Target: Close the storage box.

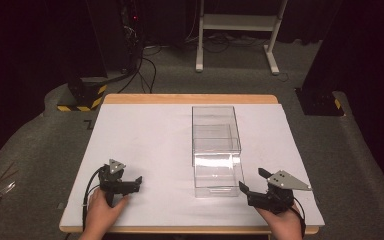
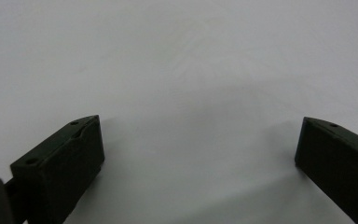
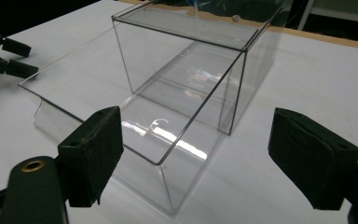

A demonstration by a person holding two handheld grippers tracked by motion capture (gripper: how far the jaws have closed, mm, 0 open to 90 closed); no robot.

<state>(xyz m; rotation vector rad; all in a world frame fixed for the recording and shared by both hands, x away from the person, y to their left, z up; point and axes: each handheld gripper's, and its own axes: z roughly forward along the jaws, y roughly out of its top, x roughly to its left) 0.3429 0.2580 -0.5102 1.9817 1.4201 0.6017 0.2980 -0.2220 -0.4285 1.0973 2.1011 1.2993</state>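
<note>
Right tool (image 1: 250, 181) — nearest the work, held low at the front right of the surface (image 1: 145, 140), released, jaws standing wide apart with nothing between them. From the right gripper view the jaws frame the near corner of the clear box (image 3: 186, 88); the box lies ahead of this tool and slightly toward the left hand's side, just beside the tips but not touching. The right hand (image 1: 282, 222) comes in from the front edge, wrist low, tool angled inward toward the box.

Clear box in the high view (image 1: 216, 150) — right of centre on the surface, long axis running away from the person, near to far. It looks like a drawer (image 1: 218, 172) pulled partway out of a see-through shell (image 1: 214, 125), the pulled-out end facing the person. My reading: the next move turns on that near end, and the right tool is the one placed for it — a short reach forward and inward.

Left tool (image 1: 139, 181) — well apart from the box, at the front left, also released; in the left gripper view its jaws are spread over bare white surface (image 2: 182, 70), gripping nothing. Left hand (image 1: 102, 210) rests at the front edge, tool pointing across toward the box.

Beyond the far edge — grey floor (image 1: 220, 75), the legs of a white frame (image 1: 237, 30), cables (image 1: 145, 65).
</note>
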